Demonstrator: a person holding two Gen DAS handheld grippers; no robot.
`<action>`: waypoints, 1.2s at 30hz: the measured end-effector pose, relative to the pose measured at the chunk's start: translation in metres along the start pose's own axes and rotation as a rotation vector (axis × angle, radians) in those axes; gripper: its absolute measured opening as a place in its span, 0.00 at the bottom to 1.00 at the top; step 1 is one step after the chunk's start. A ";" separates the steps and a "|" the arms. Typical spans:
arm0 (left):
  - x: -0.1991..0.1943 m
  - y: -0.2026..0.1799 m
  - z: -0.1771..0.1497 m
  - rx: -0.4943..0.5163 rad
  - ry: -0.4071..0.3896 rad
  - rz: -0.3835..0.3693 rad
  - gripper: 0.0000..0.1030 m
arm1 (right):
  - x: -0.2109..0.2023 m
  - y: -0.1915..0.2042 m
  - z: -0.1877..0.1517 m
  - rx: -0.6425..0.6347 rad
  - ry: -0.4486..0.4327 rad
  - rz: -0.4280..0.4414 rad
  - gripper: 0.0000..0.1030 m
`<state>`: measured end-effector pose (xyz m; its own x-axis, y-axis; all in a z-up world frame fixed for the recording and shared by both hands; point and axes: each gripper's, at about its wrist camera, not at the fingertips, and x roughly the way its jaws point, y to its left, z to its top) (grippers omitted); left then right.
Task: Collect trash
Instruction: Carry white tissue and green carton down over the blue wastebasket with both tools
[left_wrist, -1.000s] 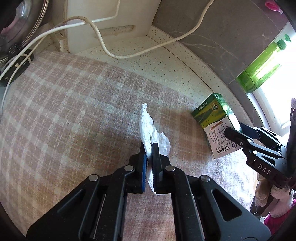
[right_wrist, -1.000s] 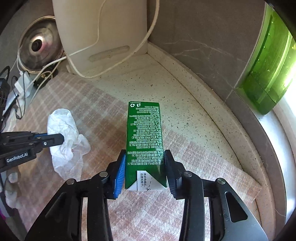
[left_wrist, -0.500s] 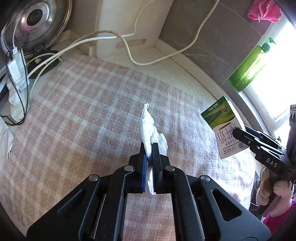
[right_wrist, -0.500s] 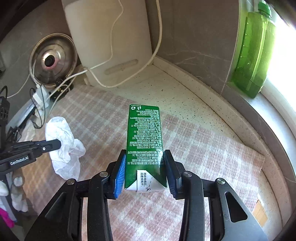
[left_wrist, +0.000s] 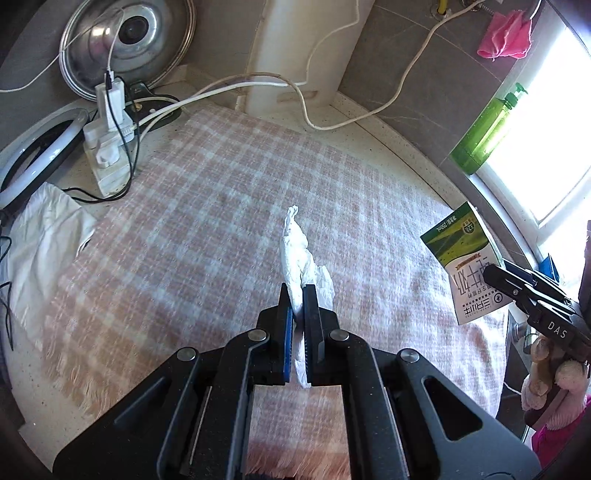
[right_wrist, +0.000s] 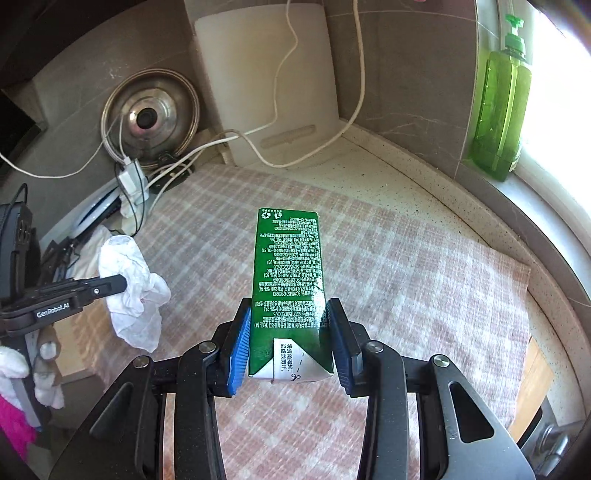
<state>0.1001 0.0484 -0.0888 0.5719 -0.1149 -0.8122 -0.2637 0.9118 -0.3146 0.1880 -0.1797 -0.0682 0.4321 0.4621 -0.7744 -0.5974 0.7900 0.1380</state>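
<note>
Left wrist: my left gripper (left_wrist: 298, 295) is pitched down over the pink plaid cloth (left_wrist: 207, 229), jaws pinched tight on a crumpled white tissue (left_wrist: 301, 258) lifted off the cloth

Right wrist: my right gripper (right_wrist: 289, 332) also angles down, jaws part open and clamped on the sides of a green milk carton (right_wrist: 288, 280), held above the cloth, tissue hanging off to its left
</note>
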 end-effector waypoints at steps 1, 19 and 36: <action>-0.006 0.004 -0.005 0.003 -0.002 0.000 0.02 | -0.004 0.007 -0.005 -0.004 -0.001 0.000 0.36; -0.086 0.082 -0.104 -0.004 0.025 0.014 0.02 | -0.052 0.120 -0.090 0.002 0.010 0.057 0.36; -0.090 0.112 -0.177 0.025 0.124 0.014 0.02 | -0.041 0.182 -0.165 0.016 0.122 0.084 0.36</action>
<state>-0.1184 0.0914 -0.1383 0.4676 -0.1489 -0.8713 -0.2501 0.9231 -0.2920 -0.0500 -0.1215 -0.1131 0.2953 0.4756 -0.8286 -0.6171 0.7571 0.2146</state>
